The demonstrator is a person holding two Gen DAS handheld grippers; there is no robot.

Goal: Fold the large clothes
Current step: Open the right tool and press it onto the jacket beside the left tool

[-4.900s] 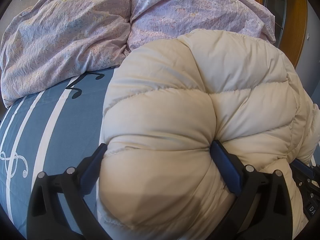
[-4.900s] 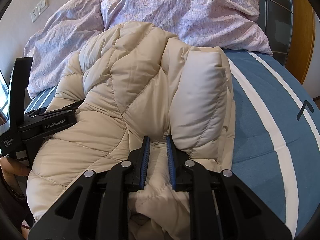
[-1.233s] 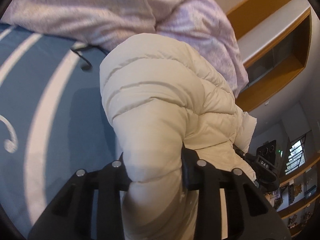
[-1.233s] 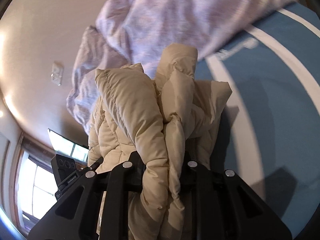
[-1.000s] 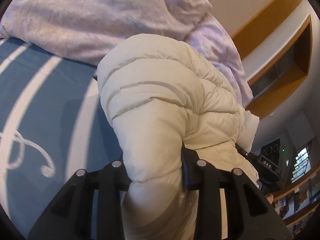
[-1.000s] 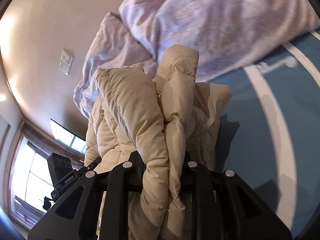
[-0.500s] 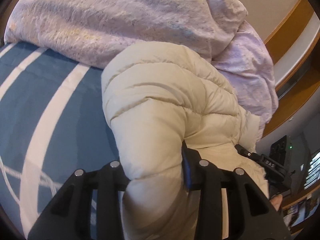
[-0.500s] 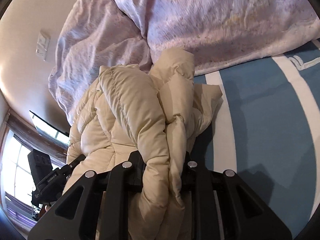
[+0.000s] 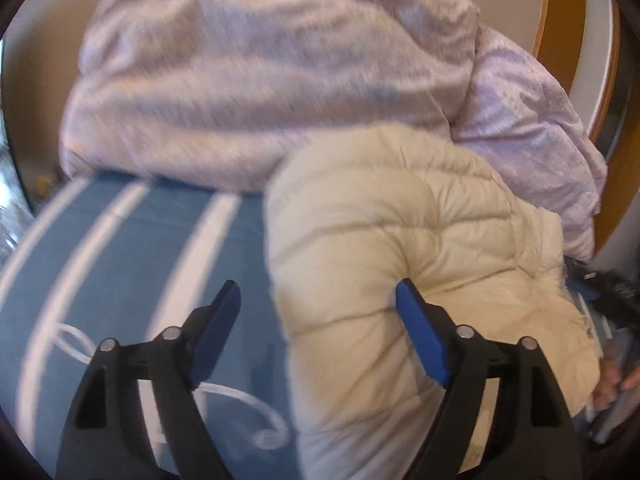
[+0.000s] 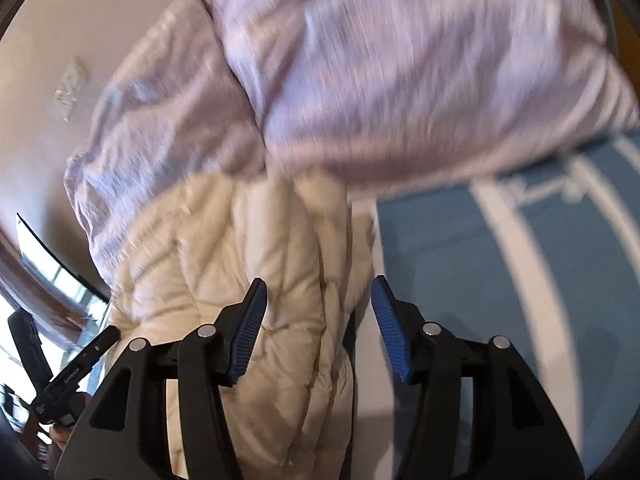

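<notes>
Jacket (image 9: 400, 240) lies bundled on bed (image 9: 120, 248), against duvet (image 9: 260, 80). Left gripper (image 9: 316, 312) jaws just opened, apart; right gripper (image 10: 316, 308) likewise, jacket between but unclamped. Judged: releasing finished fold beside duvet.

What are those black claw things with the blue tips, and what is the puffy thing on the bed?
Those are tongs that a person holds, one in each hand, each with a small camera looking along it. One picture comes from the left tongs, the other from the right tongs. The puffy thing is a cream down jacket, bunched up on a blue striped bedsheet in front of a lilac duvet. Both tongs have just been opening. The jacket lies between their blue pads, but they no longer squeeze it, so nothing is held now.
</notes>
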